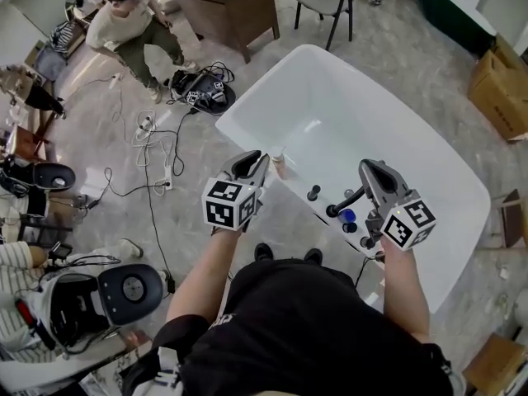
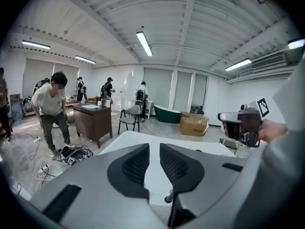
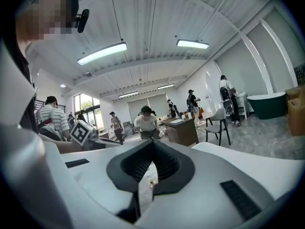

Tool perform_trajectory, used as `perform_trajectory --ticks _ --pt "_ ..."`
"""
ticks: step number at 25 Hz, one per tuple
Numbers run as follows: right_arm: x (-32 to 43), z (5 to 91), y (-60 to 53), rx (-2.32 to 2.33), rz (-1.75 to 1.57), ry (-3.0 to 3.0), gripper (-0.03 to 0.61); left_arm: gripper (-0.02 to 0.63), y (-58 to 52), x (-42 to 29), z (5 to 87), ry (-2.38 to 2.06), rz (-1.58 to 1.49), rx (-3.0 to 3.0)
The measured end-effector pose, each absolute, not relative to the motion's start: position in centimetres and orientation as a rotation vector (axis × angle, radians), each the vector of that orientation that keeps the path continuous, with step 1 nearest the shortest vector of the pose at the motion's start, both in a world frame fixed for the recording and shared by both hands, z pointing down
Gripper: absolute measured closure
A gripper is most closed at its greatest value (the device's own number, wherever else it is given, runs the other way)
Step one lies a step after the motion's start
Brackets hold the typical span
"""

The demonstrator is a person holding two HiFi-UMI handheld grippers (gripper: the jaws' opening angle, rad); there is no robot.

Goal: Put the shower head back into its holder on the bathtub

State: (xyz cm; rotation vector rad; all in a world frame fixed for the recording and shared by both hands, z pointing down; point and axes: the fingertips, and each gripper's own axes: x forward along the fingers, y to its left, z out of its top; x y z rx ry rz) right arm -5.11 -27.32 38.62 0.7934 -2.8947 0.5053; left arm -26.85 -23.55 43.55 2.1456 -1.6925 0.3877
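The white bathtub (image 1: 429, 172) lies right in front of me. On its near rim sit dark fittings: a knob (image 1: 313, 194) and a black curved piece (image 1: 350, 201) that looks like the shower head, with a blue bit (image 1: 346, 216) beside it. I cannot tell how that piece sits in its holder. My left gripper (image 1: 256, 160) hangs over the rim's left part, jaws slightly apart and empty (image 2: 154, 144). My right gripper (image 1: 368, 168) hovers just above the fittings, its jaws shut with nothing between them (image 3: 152, 141). Neither gripper touches the fittings.
A small bottle (image 1: 279, 165) stands on the tub rim by the left gripper. Cables and a black bag (image 1: 202, 94) litter the floor at left. A person (image 1: 124, 23), a wooden desk (image 1: 231, 7) and a chair (image 1: 330, 2) are beyond. Cardboard boxes (image 1: 499, 89) stand at right.
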Motion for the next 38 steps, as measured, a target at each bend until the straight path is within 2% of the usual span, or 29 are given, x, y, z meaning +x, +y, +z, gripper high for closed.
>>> perform_trajectory --ticks 19,38 --pt "-9.0 30.5 -25.2 0.818 0.181 -3.038 0.568 0.546 -21.2 -33.5 34.3 -1.919 0.232 2.175" --pt "-10.5 31.3 -23.1 0.855 0.221 -3.003 0.568 0.546 -20.0 -34.9 34.7 -1.863 0.227 2.212"
